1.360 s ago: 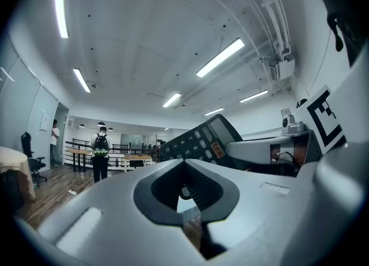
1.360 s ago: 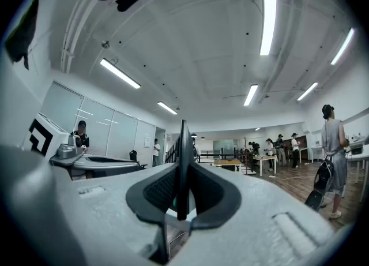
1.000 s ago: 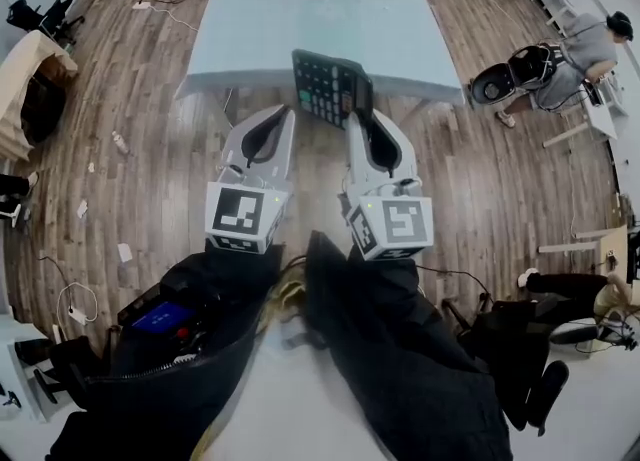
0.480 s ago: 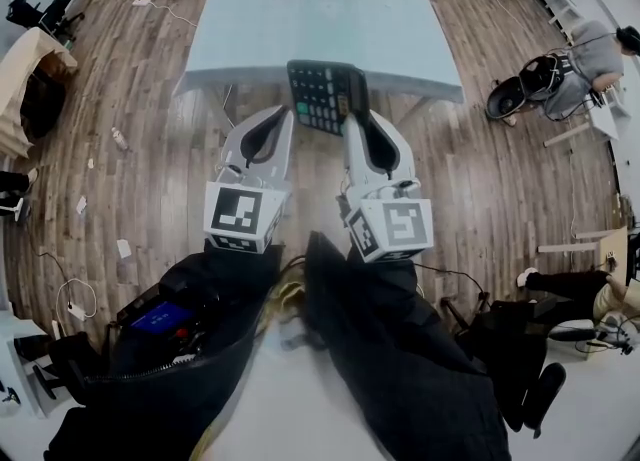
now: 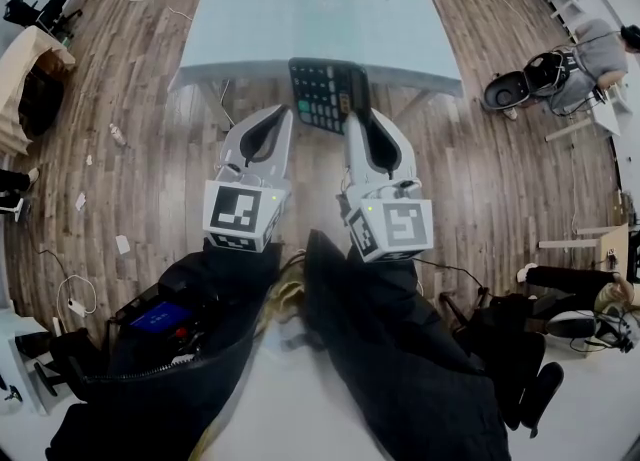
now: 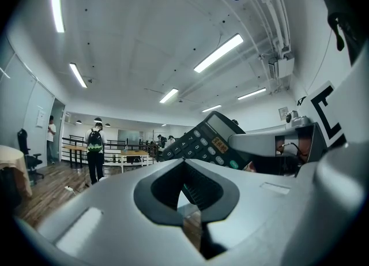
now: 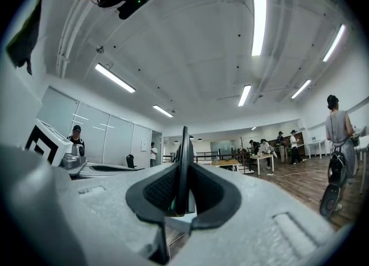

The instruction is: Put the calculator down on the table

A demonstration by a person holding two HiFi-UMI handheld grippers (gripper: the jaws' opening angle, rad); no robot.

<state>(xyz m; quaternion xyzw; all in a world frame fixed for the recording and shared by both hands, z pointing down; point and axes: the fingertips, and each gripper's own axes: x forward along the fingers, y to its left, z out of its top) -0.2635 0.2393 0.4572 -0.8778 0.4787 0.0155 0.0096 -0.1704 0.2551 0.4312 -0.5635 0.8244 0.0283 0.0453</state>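
From where I stand, the left gripper seems pressed shut on nothing. The right gripper pinches the calculator by its edge, aloft at the near edge of the table. Setting it down remains. It's dark, keys showing, tilted.

Pale grey left gripper, matching right gripper (black-marked white cubes), black sleeves
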